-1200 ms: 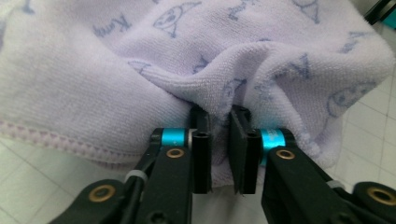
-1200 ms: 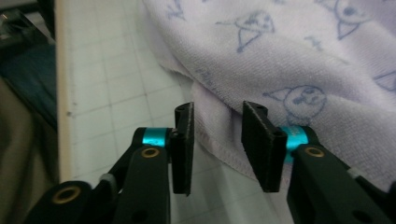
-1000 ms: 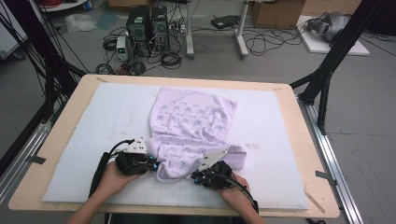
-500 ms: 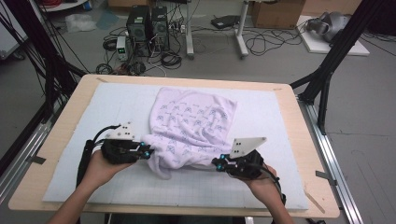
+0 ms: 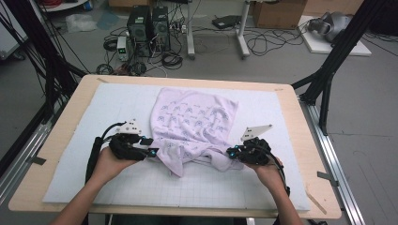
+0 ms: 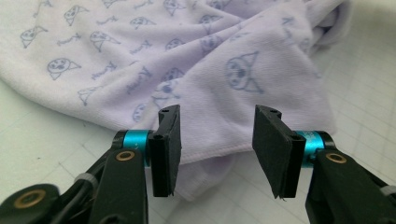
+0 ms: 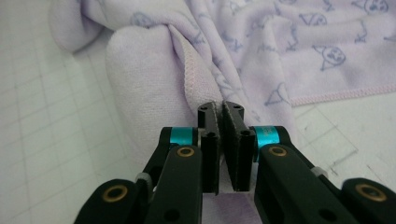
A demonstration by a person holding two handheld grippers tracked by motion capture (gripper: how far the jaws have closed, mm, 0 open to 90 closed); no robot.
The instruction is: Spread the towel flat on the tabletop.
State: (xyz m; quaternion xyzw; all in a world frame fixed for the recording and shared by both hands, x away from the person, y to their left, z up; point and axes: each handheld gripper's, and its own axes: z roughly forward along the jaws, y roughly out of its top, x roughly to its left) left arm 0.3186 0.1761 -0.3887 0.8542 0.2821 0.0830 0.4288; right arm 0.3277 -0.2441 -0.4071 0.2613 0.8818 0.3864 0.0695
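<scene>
A pale lilac towel (image 5: 195, 119) printed with small cat faces lies crumpled in the middle of the white grid mat (image 5: 94, 117). At its near left fold sits my left gripper (image 5: 152, 152). In the left gripper view, the left gripper (image 6: 217, 140) has just been opening its jaws. They stand apart with the towel's hem (image 6: 210, 149) between them, and the pads do not press it. My right gripper (image 5: 231, 152) is at the towel's near right corner. In the right gripper view, the right gripper (image 7: 222, 135) is shut on a fold of the towel (image 7: 154, 79).
The mat covers most of a wooden table (image 5: 61, 136). Bare mat lies left, right and in front of the towel. Computer towers (image 5: 148, 23), cables and black frame legs (image 5: 328, 70) stand on the floor behind the table.
My two hands have moved apart. The right gripper went right, drawing the towel's corner with it. The left gripper went left and its jaws opened, releasing the cloth.
</scene>
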